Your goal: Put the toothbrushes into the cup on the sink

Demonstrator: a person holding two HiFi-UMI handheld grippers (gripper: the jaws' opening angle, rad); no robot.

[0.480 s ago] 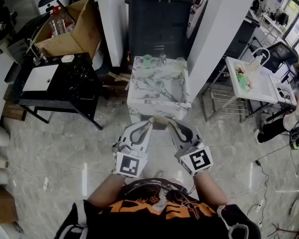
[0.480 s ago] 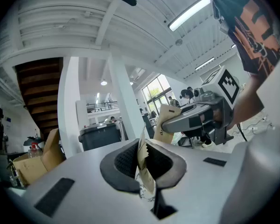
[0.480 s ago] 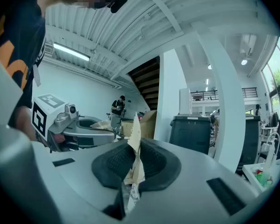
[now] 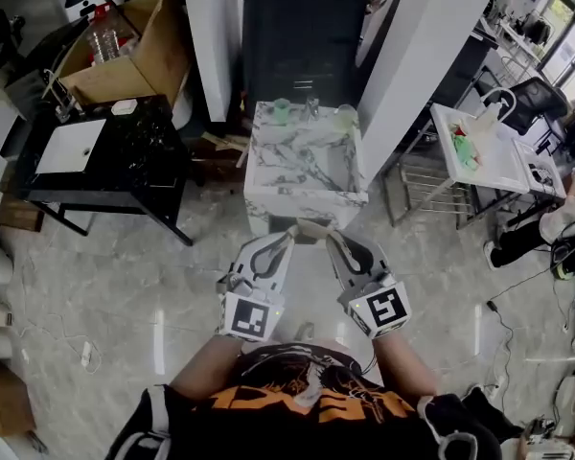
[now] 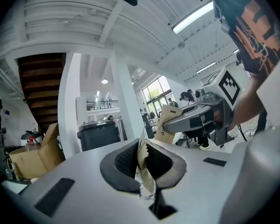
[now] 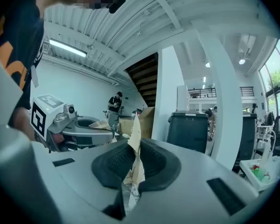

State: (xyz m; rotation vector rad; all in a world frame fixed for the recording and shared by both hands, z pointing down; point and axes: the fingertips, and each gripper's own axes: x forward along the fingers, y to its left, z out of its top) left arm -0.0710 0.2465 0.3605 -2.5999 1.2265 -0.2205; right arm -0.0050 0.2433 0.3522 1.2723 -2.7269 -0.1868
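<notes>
Stands on a glossy grey floor, facing a marble sink (image 4: 307, 202) at 12 o'clock. Pinches a torn tan paper packet (image 4: 308, 226) from both sides, short of the sink's front wall.

Clamps the left gripper (image 4: 288, 231) on the packet's 9 o'clock edge, with pads pressed flat on the paper and no gap showing. Clamps the right gripper (image 4: 328, 234) on the 3 o'clock edge the same way, with ragged paper sticking up past the pads. Holds the two tips close, almost nose to nose, with the marker cubes turned back toward the body.

Cannot make out the toothbrushes, nor tell whether the packet holds them. Has a green cup (image 4: 282, 113) upright on the sink's back rim, at 11 o'clock of the basin and well apart from both grippers.

Takes in a black vanity top (image 4: 139, 151) with a white basin (image 4: 72, 148) at 10 o'clock and a cardboard box (image 4: 125, 70) behind it. Also takes in a tall black bin (image 4: 305, 41) at 12 o'clock beyond the sink and a white table (image 4: 503, 156) at 2 o'clock.
</notes>
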